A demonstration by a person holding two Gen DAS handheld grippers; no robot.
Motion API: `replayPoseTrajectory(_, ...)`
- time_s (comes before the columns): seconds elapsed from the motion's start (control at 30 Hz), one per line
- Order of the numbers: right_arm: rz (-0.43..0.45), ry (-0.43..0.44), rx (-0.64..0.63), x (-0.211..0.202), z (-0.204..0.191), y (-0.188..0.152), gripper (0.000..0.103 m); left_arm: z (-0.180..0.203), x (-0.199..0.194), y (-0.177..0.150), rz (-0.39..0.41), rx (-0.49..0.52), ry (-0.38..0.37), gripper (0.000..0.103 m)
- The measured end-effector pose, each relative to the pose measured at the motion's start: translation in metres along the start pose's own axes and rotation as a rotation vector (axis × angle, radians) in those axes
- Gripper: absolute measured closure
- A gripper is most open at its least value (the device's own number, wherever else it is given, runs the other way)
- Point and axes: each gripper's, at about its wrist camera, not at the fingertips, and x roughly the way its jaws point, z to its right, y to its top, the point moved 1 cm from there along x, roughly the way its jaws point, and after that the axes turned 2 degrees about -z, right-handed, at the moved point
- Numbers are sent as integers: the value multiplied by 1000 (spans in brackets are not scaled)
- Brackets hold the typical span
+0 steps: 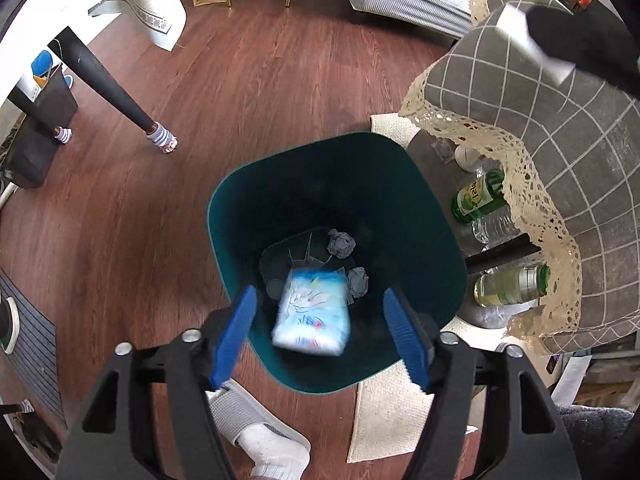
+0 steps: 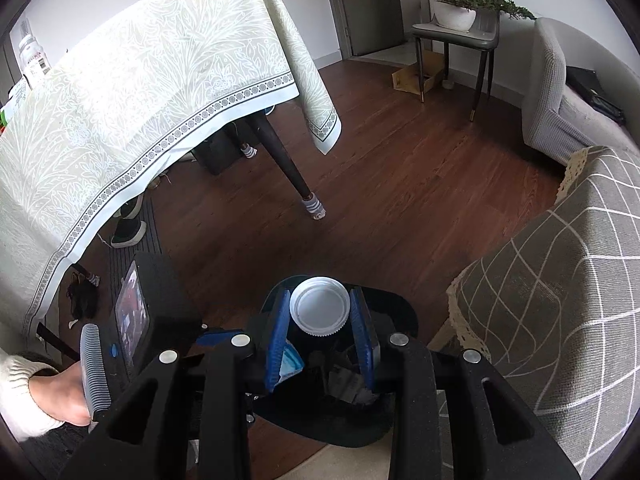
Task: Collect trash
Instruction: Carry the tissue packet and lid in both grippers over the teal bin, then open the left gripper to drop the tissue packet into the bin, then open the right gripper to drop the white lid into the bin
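A dark teal trash bin stands on the wooden floor below my left gripper, which is open and empty above its near rim. A blurred light-blue tissue packet is in the bin's mouth, free of the pads. Crumpled grey paper balls lie on the bin's bottom. My right gripper is shut on a dark bottle with a white cap, held over the bin. The blue packet shows below it.
A low table with a grey checked, lace-edged cloth stands right of the bin; bottles sit under it. A dining table's black leg, a grey sofa, a chair and a slippered foot are around.
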Motion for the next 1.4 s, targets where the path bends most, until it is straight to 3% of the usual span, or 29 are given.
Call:
replayPoseTrajectory(0.17,-45,-12,4,15,-1,-4,72,-9,-20,2,55,-28,16,28)
replayPoseTrajectory(0.5,-123,-10,16,44,-1,-17,72,-27,-70,14,202,-108,-40,27)
replayPoseTrajectory(0.67,-166,-10,21,59,1,-26,72,-23,-88,21,268,-93,-25,28)
replayPoseTrajectory(1.03,-263,-25,5,80,-5,-48,72,-10,-136,31,406,-66,-38,51)
replayPoseTrajectory(1.13,-271,-35,10,81,-2,-53,71,-9,-148,33,433,-72,-38,52)
replayPoseTrajectory(1.23,-274,-42,7,78,-1,-58,61,-8,-157,38,460,-81,-44,52)
replayPoseTrajectory(1.4,-264,-33,-6,70,-1,-62,59,1,-176,42,517,-67,-21,52)
